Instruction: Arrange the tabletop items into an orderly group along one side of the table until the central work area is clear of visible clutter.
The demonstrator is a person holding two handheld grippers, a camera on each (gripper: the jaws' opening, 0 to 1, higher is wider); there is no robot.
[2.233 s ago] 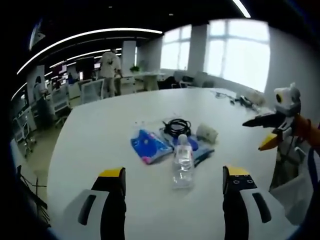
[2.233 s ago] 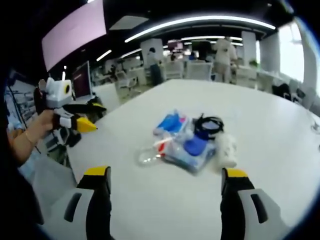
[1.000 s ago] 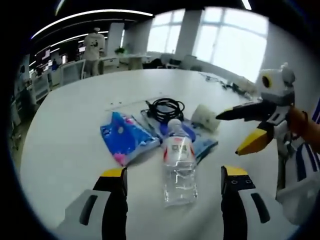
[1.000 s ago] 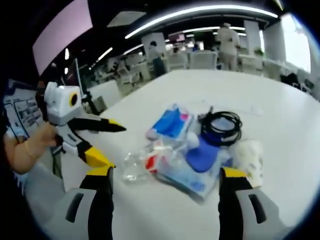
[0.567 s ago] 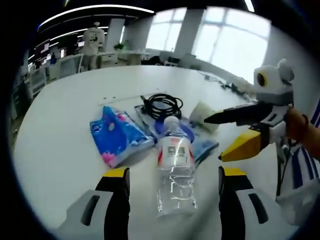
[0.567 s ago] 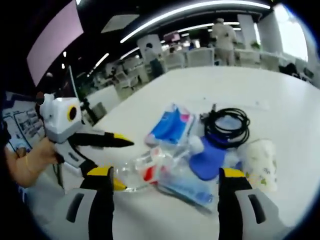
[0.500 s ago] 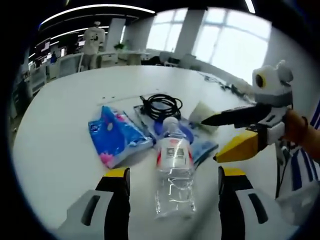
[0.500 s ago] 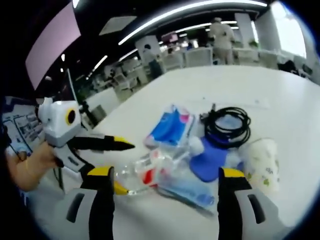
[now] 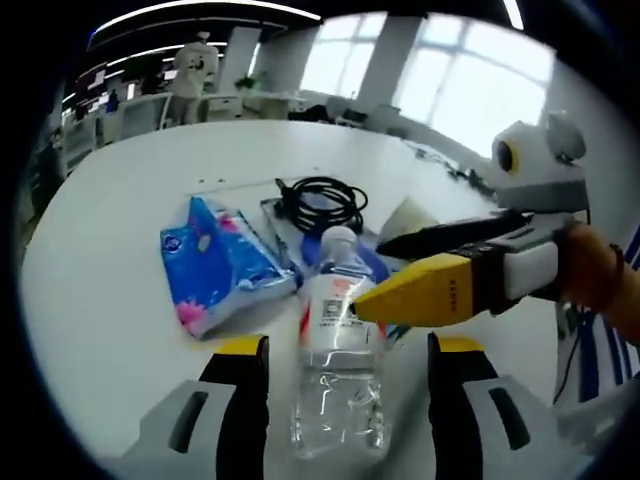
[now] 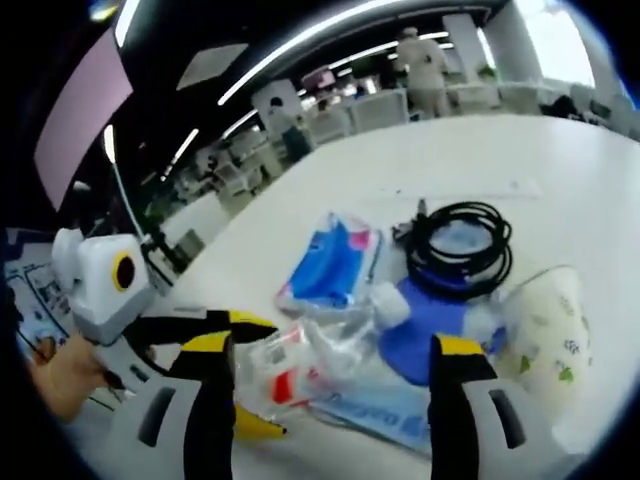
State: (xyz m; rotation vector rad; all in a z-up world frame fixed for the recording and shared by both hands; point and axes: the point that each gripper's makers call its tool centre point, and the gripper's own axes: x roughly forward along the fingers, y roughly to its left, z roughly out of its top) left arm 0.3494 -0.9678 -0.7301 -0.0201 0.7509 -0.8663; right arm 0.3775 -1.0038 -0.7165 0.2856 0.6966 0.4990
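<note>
Landmark: the clear water bottle (image 9: 338,370), lying on its side on the white table (image 9: 110,250), white cap pointing away from the left gripper (image 9: 345,345).

Left gripper: jaws spread wide, one on either side of the bottle's base end; contact cannot be confirmed.

Right gripper (image 10: 325,350): jaws apart, holding nothing. In the left gripper view it enters from the right (image 9: 400,270), its yellow tip just over the bottle's label, its dark upper jaw above the cap.

Just beside the bottle, on its left in the left gripper view, lies a blue tissue pack (image 9: 215,265). Beyond the cap sits a coiled black cable (image 9: 322,203). A blue pouch (image 10: 425,325) lies under the cap end, touching the bottle. A crumpled white wrapper (image 10: 545,320) rests near the pouch, on the far side from the tissue pack.

All items are clustered together mid-table.
</note>
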